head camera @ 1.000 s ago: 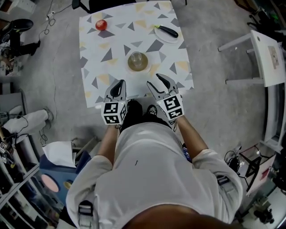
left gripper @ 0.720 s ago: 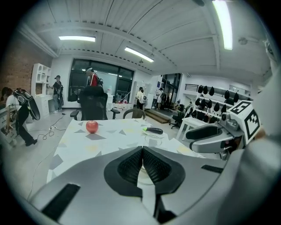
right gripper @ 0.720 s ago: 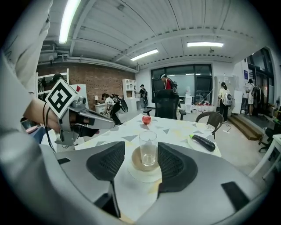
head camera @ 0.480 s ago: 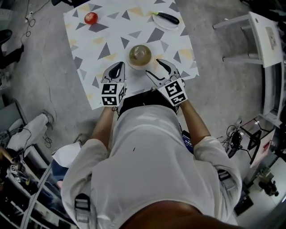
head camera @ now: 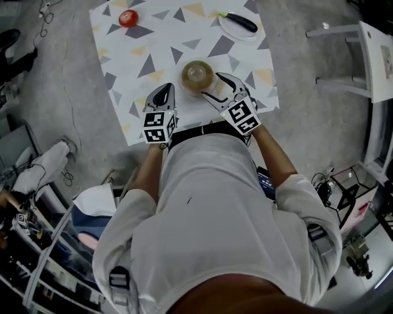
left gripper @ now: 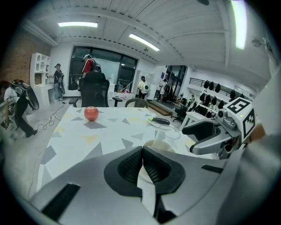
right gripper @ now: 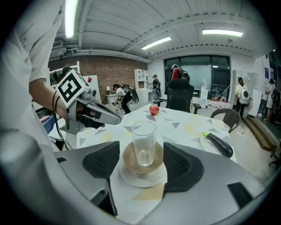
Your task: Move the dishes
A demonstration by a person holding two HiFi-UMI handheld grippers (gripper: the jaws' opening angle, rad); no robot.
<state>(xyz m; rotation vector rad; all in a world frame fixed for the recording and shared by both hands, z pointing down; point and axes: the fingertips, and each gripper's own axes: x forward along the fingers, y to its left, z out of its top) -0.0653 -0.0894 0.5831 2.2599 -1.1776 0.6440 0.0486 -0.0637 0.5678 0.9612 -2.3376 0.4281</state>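
Worktop with a white cover printed in grey and yellow triangles stands on a bare grey floor, with a white chair off its 3 o'clock side. In the head view an apple lies toward the 11 o'clock corner and an eggplant rests on a white plate toward 1 o'clock. A clear glass stands upright on a brown saucer, which sits on a white dish at 6 o'clock, near the person's edge. The right gripper has just been opening its jaws; they stand wide apart on either side of the glass and saucer, pads clear of both. The left gripper, at 9 o'clock of the glass, has its jaws pressed together with nothing in them. Around the worktop the room shows a brick wall, long ceiling lights, dark windows and several people standing far off.
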